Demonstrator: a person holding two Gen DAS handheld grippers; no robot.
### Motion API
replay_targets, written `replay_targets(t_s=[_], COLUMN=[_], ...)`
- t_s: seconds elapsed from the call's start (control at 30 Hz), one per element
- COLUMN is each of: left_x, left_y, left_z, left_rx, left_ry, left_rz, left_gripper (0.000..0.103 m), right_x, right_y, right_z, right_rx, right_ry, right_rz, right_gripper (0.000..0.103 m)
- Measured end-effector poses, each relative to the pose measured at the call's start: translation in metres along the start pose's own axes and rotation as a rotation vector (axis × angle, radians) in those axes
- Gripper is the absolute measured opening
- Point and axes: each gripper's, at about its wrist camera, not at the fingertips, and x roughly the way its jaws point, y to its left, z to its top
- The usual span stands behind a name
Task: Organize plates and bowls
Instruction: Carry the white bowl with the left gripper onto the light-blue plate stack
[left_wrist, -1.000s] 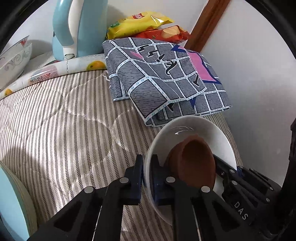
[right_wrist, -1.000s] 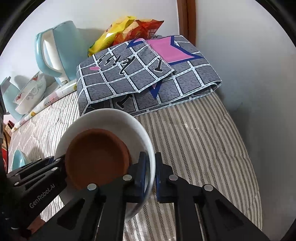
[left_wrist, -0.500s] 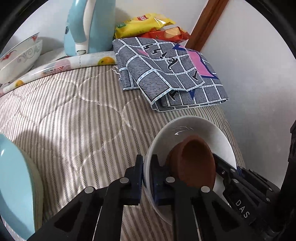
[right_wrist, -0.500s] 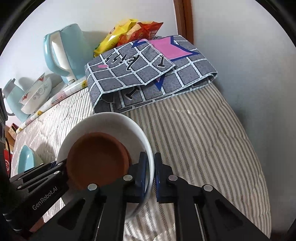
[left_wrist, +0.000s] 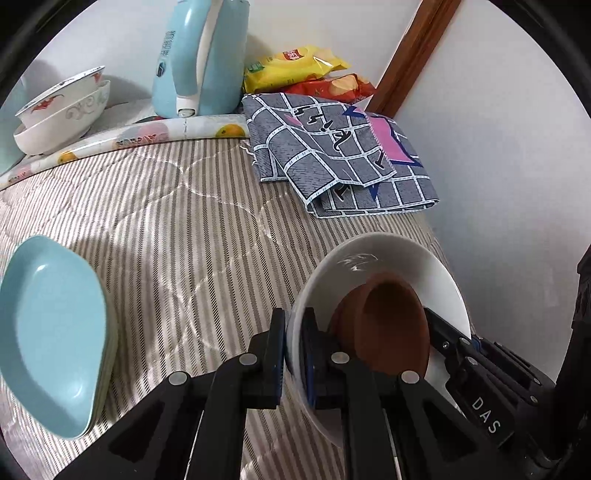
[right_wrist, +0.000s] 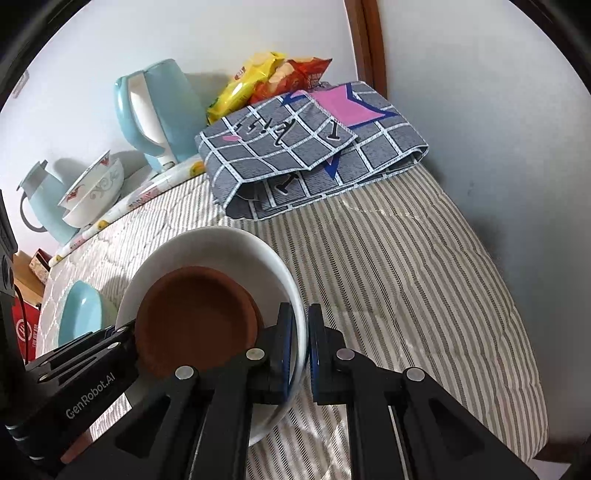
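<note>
A: White bowl (left_wrist: 391, 258), brown bowl (left_wrist: 384, 328) nesting inside it, where is it sitting?

B: It is hanging above the striped bed (left_wrist: 177, 221), near the folded grey cloth (left_wrist: 343, 155).

A: And the jaws?

B: The left gripper (left_wrist: 293, 350) is pinching one side of the white rim, the right gripper (right_wrist: 301, 347) is pinching the opposite side. A blue plate (left_wrist: 48, 332) is lying nearby

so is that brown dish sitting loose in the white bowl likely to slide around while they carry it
Probably. The brown dish sits loose inside the white bowl, whose glossy surface looks slippery. The left gripper and right gripper pinch only the bowl's rim, so nothing restrains the dish. Both look rigid and likely breakable.
</note>
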Motion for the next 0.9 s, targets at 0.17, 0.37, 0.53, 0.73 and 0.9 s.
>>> replay_targets(t_s=[0.17,0.37,0.53,0.73,0.9], left_x=[-0.019,-0.038,-0.052,-0.065,-0.073], left_y=[0.006,0.018,0.026,0.035,0.046], left_z=[-0.006,-0.013,-0.02,-0.025,-0.028], left_rx=[0.003,-0.026,-0.036,-0.048,-0.062], left_ry=[-0.024,-0.046,-0.061,-0.074,-0.081], left_rz=[0.003,0.007,0.017,0.023,0.015], left_gripper=[0.009,0.009,0.009,0.009,0.009], right_x=[-0.015,-0.029,-0.037,-0.045,-0.05], right_y=[0.009,0.026,0.035,0.049,0.059], right_z=[-0.006,-0.015,-0.02,-0.026,-0.029], right_rx=[0.002,-0.014,-0.02,-0.028,-0.036], right_ry=[-0.021,-0.04,-0.043,-0.055,-0.058], right_rz=[0.009,0.02,0.036,0.046,0.046], right_gripper=[0.008,0.008,0.008,0.008,0.008])
